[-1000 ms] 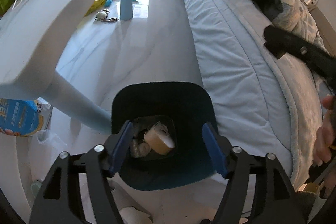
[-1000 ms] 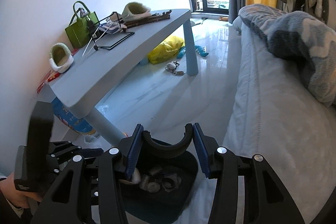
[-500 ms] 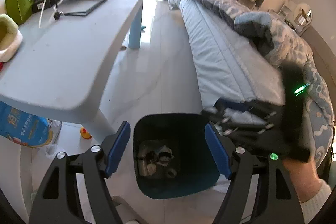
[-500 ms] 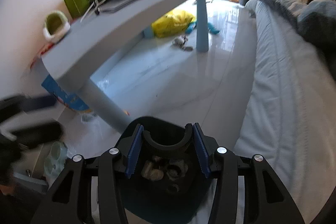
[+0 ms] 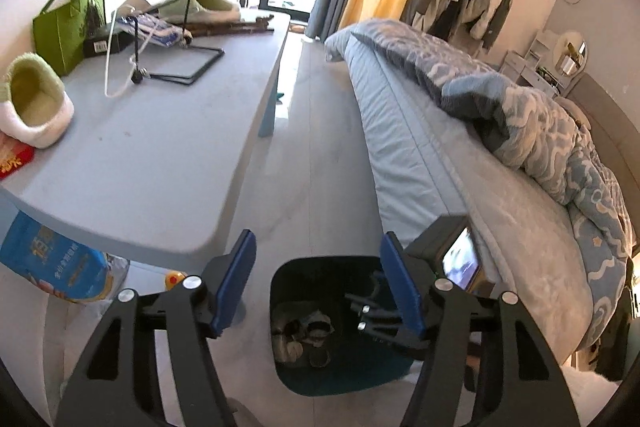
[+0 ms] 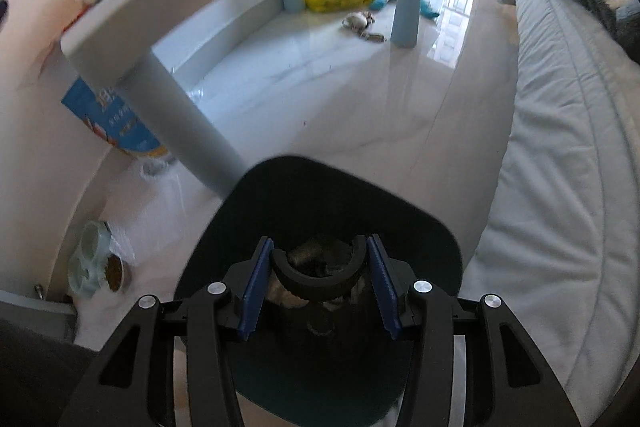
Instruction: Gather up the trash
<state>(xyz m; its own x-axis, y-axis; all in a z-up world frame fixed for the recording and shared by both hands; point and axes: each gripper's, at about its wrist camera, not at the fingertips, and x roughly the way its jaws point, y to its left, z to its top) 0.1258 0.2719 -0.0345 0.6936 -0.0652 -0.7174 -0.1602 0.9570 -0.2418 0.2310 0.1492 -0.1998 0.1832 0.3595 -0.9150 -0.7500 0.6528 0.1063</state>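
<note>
A curved black plastic piece (image 6: 318, 277) is being clamped between the right gripper's (image 6: 318, 285) blue pads, directly above the dark teal bin (image 6: 320, 195). The left gripper (image 5: 320, 283) is being held spread apart, empty, over that bin (image 5: 340, 367).

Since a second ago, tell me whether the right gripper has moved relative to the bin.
Yes. The right gripper, gripping a black curved piece, has dropped toward the trash bin, whose rim now fills far more of the right wrist view.
</note>
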